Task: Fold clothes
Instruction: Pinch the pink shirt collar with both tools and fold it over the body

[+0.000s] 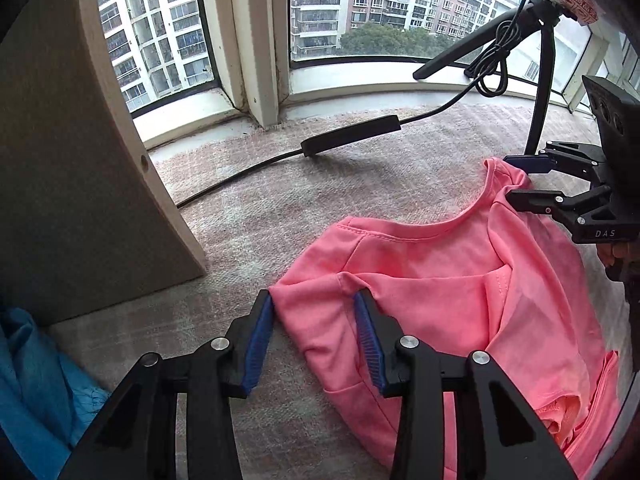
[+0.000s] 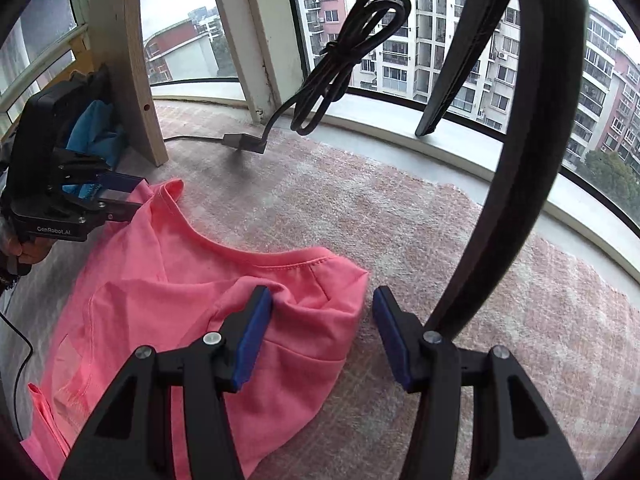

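A pink shirt (image 1: 432, 280) lies partly folded on a pinkish-grey woven cloth, neckline toward the window. My left gripper (image 1: 314, 298) is open, its blue pads on either side of the shirt's left shoulder corner. In the right wrist view my right gripper (image 2: 320, 294) is open too, and the other shoulder of the pink shirt (image 2: 168, 292) bunches between its fingers. Each gripper appears in the other's view: the right gripper (image 1: 514, 178) sits at the collar's far side, and the left gripper (image 2: 134, 198) sits at the shirt's upper left corner.
A wooden panel (image 1: 100, 160) stands upright at the left with a blue cloth (image 1: 32, 380) beside it. A black cable with an inline box (image 1: 352, 136) crosses the surface near the windowsill. Black tripod legs (image 2: 500, 200) and a coiled cable (image 2: 352, 48) stand close to my right gripper.
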`<state>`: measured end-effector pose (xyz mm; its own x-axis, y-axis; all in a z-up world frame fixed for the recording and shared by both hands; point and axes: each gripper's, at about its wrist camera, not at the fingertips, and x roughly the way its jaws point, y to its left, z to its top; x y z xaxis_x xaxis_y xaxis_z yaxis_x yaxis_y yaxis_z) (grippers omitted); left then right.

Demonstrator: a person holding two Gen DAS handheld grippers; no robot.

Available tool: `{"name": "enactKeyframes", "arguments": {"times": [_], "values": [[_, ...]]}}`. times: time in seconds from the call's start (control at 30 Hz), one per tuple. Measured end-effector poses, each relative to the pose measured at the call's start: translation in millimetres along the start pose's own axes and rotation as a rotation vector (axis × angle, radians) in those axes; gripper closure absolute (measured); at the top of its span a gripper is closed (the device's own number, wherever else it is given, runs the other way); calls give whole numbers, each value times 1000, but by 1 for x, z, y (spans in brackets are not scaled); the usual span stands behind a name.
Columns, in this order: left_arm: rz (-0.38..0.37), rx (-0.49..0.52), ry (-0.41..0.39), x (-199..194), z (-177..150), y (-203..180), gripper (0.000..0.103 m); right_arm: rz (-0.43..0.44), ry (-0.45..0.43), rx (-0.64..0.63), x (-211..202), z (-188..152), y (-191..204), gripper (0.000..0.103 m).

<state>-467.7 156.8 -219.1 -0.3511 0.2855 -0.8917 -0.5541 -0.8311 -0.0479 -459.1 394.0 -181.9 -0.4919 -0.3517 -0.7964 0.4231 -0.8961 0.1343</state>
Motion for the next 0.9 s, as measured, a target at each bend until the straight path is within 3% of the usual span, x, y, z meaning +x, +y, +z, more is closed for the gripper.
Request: {"name": "enactKeyframes", "arguments": {"times": [0.07, 0.13, 0.2, 0.23, 0.33, 0.57, 0.77, 0.9], "values": [[-6, 16, -4, 0, 0, -3, 69, 6, -1, -12, 3, 1, 1, 52], [-13, 31, -10, 0, 1, -7, 75, 12, -3, -24, 5, 3, 1, 69], [-26, 49, -19, 0, 0, -11, 89, 24, -2, -31, 8, 4, 1, 91], [-31, 60, -24, 0, 0, -13, 97, 31, -2, -28, 8, 4, 1, 94], [-33, 51, -32, -6, 1, -16, 99, 41, -10, -21, 7, 5, 4, 97], [-82, 65, -152, -86, -6, -24, 99, 56, -113, -17, -53, 2, 24, 98], [-102, 68, -198, -159, -57, -48, 99, 46, -168, -41, -130, -28, 60, 98], [-133, 57, -203, -193, -107, -78, 99, 36, -201, -57, -180, -51, 84, 98]]}}
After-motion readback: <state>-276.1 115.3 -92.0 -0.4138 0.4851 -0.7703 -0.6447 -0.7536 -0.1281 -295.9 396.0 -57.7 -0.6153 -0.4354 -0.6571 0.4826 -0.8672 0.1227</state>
